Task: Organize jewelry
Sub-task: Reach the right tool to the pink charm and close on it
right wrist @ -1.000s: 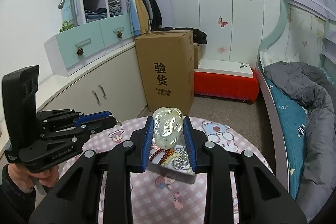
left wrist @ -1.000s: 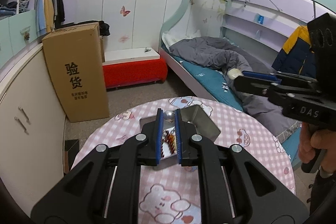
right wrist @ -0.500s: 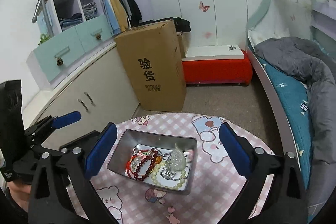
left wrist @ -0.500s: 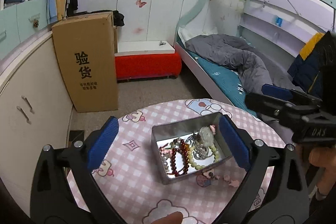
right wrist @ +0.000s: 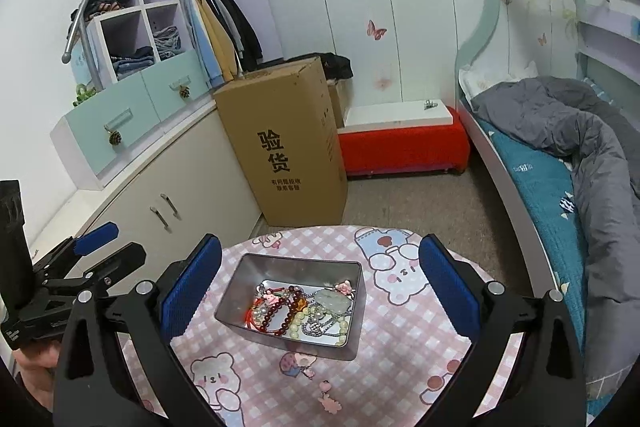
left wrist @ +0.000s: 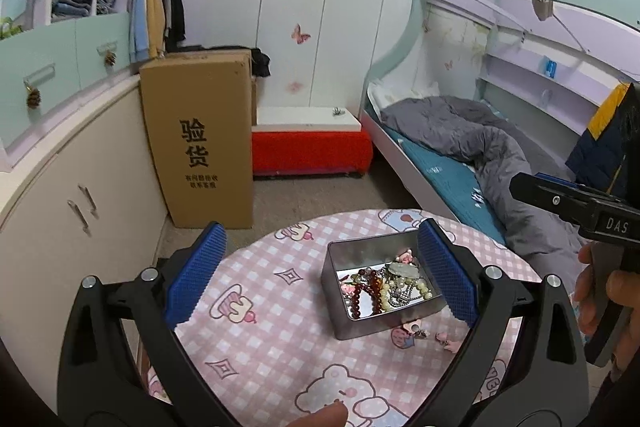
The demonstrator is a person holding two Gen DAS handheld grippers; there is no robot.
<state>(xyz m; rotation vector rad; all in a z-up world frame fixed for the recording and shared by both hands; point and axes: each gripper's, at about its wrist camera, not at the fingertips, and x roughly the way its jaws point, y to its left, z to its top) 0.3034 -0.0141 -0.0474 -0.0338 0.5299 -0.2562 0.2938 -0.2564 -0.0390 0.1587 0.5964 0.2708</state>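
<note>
Metal rectangular tin (right wrist: 356, 311) of beaded jewelry (right wrist: 304, 311), left claw (left wrist: 322, 277), right claw (right wrist: 320, 285) gaping empty.

Left hand-held gripper (left wrist: 322, 277): jaws went from nearly closed to spread wide, lifted back from tin (left wrist: 360, 323). Right hand-held gripper (right wrist: 320, 287): released pale jade pendant (right wrist: 332, 301), now lying in the tin among beads; jaws wide.
</note>
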